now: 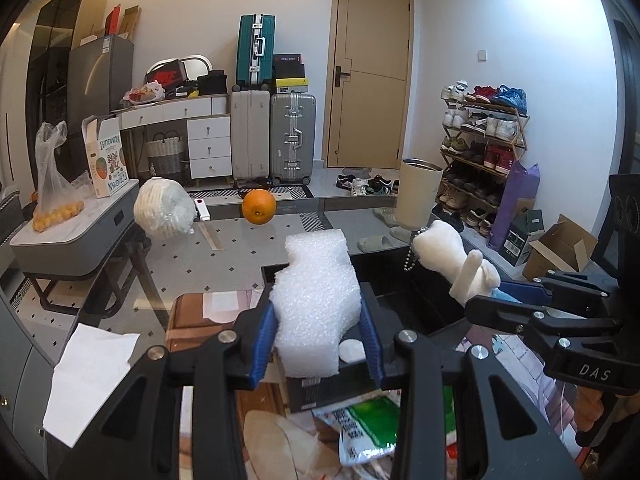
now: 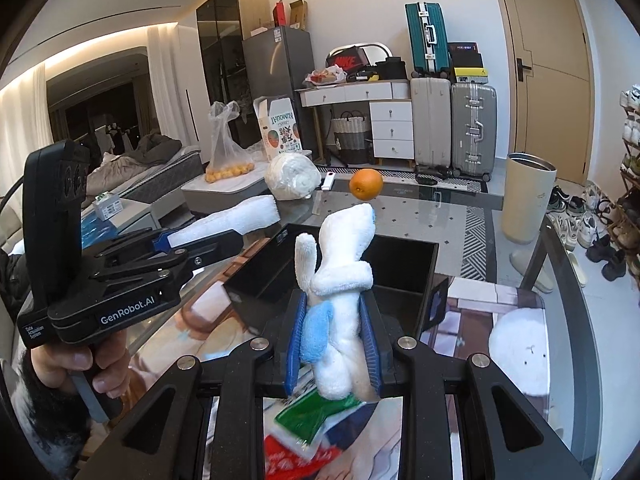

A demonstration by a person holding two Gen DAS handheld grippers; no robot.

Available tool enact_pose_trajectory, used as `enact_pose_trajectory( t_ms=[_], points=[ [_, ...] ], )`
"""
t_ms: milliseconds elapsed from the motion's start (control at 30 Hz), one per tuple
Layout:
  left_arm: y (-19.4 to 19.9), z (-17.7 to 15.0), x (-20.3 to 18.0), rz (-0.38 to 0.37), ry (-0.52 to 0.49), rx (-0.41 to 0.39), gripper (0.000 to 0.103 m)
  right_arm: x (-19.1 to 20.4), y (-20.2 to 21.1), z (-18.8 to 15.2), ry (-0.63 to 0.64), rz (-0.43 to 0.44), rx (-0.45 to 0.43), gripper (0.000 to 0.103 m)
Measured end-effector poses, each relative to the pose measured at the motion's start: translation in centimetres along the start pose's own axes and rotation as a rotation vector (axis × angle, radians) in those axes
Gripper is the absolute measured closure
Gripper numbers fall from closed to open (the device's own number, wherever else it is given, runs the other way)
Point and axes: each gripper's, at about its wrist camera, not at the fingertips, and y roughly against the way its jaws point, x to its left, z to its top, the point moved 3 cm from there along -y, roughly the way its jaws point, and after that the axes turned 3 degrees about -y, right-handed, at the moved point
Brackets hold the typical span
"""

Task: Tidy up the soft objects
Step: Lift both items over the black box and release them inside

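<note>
Left gripper (image 1: 318,344) has its ribbed blue pads clamped narrow around a chunky block of white, bubbly packing foam (image 1: 318,300), notched on one edge and held up above the glass tabletop (image 1: 248,248). Over on the other side, the right gripper (image 2: 334,350) is squeezed fully shut on a fluffy white plush toy with a pale blue patch (image 2: 340,292), its long floppy ear poking up. Both soft pieces hang over the open black rectangular box (image 2: 400,264), with a smooth round orange (image 2: 365,184) sitting beyond on the glass.
</note>
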Motion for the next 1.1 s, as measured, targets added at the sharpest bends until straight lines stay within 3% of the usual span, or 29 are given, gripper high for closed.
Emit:
enact_pose_trajectory(
  t_ms=[633,1100],
  points=[
    [-7.1,0.9,-1.0,-0.013,-0.044,0.106,0.066,-3.8,-6.8,1.5,-0.023,-0.012,0.086,0.077],
    [-7.9,0.2,-1.3,-0.045,-0.066,0.159,0.066,-3.5,-8.3,1.8,0.004,-0.025,0.126,0.074]
  ],
)
